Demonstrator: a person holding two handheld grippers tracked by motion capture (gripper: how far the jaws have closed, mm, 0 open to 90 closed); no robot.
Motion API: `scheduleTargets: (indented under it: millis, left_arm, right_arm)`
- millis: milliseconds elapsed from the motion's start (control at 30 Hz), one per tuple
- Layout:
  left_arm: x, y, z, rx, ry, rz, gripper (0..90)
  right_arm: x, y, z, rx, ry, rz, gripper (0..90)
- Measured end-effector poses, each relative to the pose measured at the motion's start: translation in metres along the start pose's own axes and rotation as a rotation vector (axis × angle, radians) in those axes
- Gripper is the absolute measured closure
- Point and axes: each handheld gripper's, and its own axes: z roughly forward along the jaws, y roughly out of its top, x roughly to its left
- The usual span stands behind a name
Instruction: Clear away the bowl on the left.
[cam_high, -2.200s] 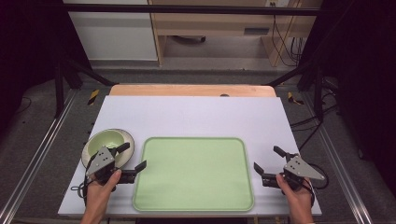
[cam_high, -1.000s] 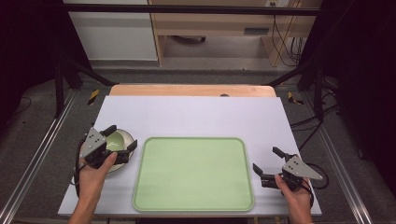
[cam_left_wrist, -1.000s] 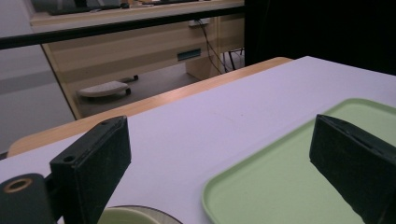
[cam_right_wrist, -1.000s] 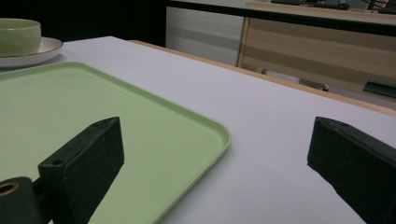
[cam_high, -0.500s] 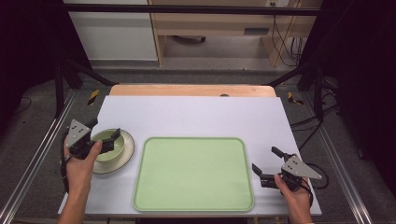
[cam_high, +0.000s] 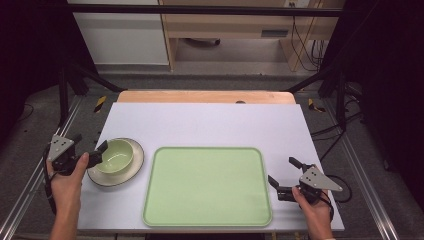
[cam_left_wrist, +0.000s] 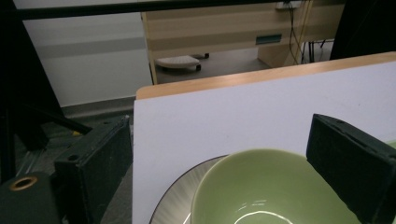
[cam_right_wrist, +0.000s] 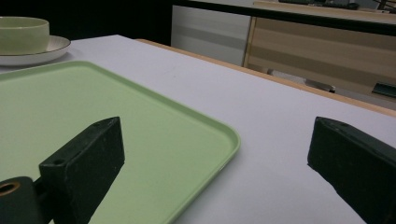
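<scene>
Our left tongs (cam_high: 89, 151) gape wide around the bowl (cam_high: 114, 155), nothing gripped yet; right tongs (cam_high: 285, 175) idle open, empty, beside the tray (cam_high: 207, 186). Grasp remains.

I see a white bench (cam_high: 210, 125) with a wooden far edge in the middle of the frame. Behind it, at the top, stand a white cabinet (cam_high: 120, 35) and a wooden desk (cam_high: 235, 27). The grey floor (cam_high: 30, 130) has black cables (cam_high: 305, 40).
</scene>
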Motion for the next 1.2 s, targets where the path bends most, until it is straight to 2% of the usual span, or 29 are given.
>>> scheduleTargets:
  millis: [367, 633, 900, 1200]
  left_arm:
    - [0.001, -0.008, 0.006, 0.060, 0.008, -0.006, 6.0]
    - [0.004, -0.011, 0.008, 0.100, 0.018, -0.039, 7.3]
    - [0.006, -0.015, 0.010, 0.145, 0.020, -0.053, 14.4]
    - [0.009, -0.018, 0.013, 0.205, 0.043, -0.102, 20.4]
  right_arm:
    - [-0.001, 0.000, -0.001, -0.001, -0.002, 0.000, 3.9]
    - [-0.001, 0.000, -0.001, 0.003, -0.003, -0.002, 3.9]
    - [-0.001, -0.001, -0.001, 0.007, -0.001, -0.002, 4.0]
    - [-0.001, -0.001, 0.000, 0.016, -0.001, -0.005, 4.0]
